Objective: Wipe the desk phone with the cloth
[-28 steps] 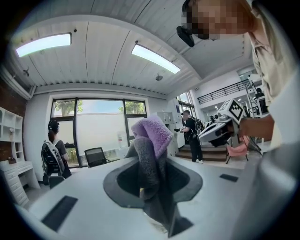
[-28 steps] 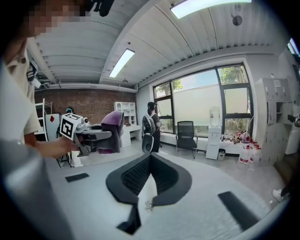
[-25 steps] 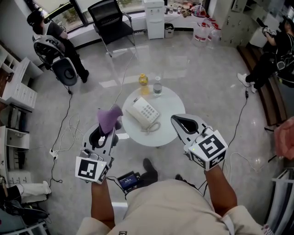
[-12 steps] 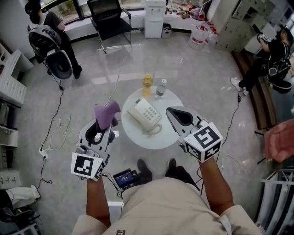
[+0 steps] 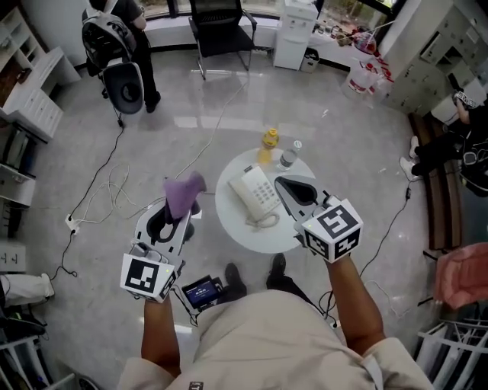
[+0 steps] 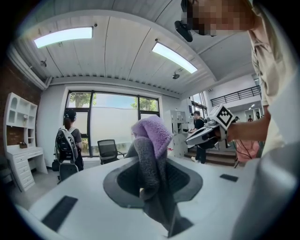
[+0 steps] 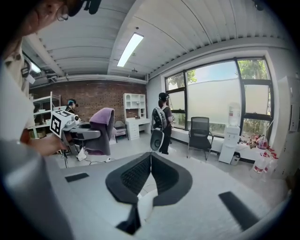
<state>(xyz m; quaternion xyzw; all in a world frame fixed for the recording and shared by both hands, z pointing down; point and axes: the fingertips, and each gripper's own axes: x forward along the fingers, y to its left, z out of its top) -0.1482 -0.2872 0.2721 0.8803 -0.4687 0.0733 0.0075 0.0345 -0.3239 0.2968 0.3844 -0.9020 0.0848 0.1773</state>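
A white desk phone (image 5: 255,194) with a coiled cord lies on the small round white table (image 5: 240,228) in the head view. My left gripper (image 5: 183,213) hangs left of the table, off its edge, shut on a purple and grey cloth (image 5: 181,193). In the left gripper view the cloth (image 6: 151,140) stands pinched between the jaws and hides the tips. My right gripper (image 5: 280,182) is shut and empty over the table's right side, just right of the phone. Its closed pads (image 7: 143,173) meet in the right gripper view.
A yellow bottle (image 5: 270,139) and a clear water bottle (image 5: 287,155) stand at the table's far edge behind the phone. Cables (image 5: 114,190) trail over the floor at left. An office chair (image 5: 221,23), a water dispenser (image 5: 295,30) and a person with a backpack (image 5: 114,34) are further back.
Both grippers have come closer to the table. The right one, earlier off its right edge, now hangs over the top beside the phone. The cloth stays gripped in the left.
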